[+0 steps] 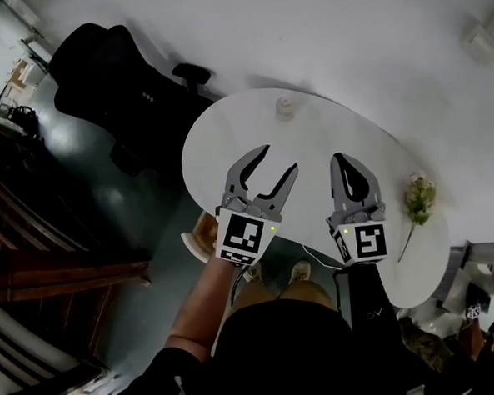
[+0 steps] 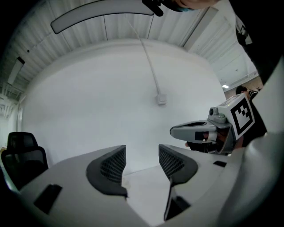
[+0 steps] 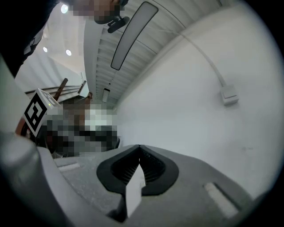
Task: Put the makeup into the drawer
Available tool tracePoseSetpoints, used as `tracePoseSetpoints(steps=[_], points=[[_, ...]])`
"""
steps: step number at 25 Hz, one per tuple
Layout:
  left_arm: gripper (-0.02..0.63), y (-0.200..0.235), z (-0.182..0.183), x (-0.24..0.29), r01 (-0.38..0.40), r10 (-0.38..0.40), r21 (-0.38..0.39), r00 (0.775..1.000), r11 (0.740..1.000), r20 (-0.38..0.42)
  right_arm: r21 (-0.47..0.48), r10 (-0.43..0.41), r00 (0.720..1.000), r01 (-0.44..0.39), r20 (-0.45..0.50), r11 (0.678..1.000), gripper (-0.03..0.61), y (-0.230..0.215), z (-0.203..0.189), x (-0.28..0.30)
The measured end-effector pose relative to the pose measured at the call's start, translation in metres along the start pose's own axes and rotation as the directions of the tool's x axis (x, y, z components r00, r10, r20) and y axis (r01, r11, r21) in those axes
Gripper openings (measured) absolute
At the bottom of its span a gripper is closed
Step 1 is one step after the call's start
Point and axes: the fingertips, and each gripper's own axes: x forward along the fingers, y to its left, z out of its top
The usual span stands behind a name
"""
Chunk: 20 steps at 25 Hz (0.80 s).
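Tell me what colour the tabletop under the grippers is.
White and plain, with no pattern. The tabletop shows best in the head view.

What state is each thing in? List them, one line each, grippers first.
left gripper: open, nothing between the jaws, held over the table
right gripper: shut, nothing between the jaws
small jar: upright on the table, apart from both grippers
sprig of flowers: lying near the table's right edge
office chair: unoccupied, beside the table

Smooth table [image 1: 226, 127], matt plastic left hand-held gripper [image 1: 280, 159]
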Motion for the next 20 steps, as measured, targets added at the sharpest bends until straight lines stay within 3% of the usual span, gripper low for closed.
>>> tracePoseSetpoints(steps=[6, 13, 20], points=[[0.229, -0.062, 0.016, 0.044, 0.113, -0.113, 0.024, 0.993, 0.993, 0.025, -0.011, -0.134, 0.991, 0.134, 0.004, 0.991, 0.005, -0.067, -0.003, -0.053], [0.229, -0.122, 0.024, 0.079, 0.188, -0.188, 0.010, 0.981, 0.982, 0.045, 0.004, -0.287, 0.958, 0.287, 0.011, 0.958, 0.005, -0.133, -0.008, -0.116], [0.229, -0.156, 0.010, 0.098, 0.239, -0.239, 0.012, 0.971, 0.971, 0.005, 0.034, -0.333, 0.943, 0.333, -0.003, 0.942, 0.005, -0.152, -0.017, -0.139]])
